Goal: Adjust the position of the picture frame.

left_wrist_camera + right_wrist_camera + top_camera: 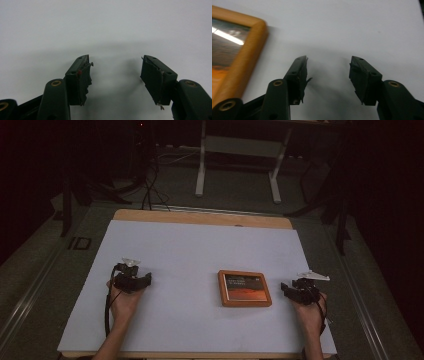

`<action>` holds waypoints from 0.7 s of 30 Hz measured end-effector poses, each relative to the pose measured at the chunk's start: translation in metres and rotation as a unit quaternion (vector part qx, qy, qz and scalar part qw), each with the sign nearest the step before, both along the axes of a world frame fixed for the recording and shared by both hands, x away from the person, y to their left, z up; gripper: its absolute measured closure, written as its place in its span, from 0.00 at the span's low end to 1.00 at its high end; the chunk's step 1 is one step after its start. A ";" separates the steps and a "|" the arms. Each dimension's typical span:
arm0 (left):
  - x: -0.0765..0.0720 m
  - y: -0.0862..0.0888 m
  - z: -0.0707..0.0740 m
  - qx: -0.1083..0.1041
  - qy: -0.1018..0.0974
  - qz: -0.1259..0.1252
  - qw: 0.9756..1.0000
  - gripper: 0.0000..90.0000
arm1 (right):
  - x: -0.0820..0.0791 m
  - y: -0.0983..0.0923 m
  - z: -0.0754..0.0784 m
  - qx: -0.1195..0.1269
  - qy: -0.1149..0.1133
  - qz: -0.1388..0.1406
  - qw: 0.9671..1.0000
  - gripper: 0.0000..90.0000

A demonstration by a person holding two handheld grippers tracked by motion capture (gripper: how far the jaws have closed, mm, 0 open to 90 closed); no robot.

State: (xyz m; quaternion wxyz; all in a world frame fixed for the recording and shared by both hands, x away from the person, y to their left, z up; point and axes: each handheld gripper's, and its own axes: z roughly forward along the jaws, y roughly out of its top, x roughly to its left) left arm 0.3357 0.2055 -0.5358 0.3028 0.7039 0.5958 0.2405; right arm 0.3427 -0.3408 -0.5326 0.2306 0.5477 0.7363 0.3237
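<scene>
We hold our left gripper point(145, 281) with its jaws wide open, and nothing is between them, just the pale desk point(190, 250). Our right gripper point(285, 287) has its jaws wide open too, and they hold nothing. The wooden picture frame point(244, 288) lies flat on the desk just beside the right jaws, not touching them, and well apart from the left jaws. There is small writing on the picture, but it is too tiny for us to read.
</scene>
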 end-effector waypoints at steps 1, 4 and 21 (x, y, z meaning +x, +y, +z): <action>-0.001 -0.001 0.001 0.001 -0.001 -0.009 1.000 0.45 | 0.000 0.002 0.001 -0.001 0.000 0.006 1.000 0.54; -0.002 -0.004 0.002 -0.012 0.000 -0.025 1.000 0.51 | -0.001 0.006 0.003 -0.003 0.001 0.022 1.000 0.54; -0.009 -0.012 0.005 -0.050 -0.005 -0.077 0.996 0.59 | -0.008 0.019 0.010 0.024 -0.016 0.094 0.995 0.96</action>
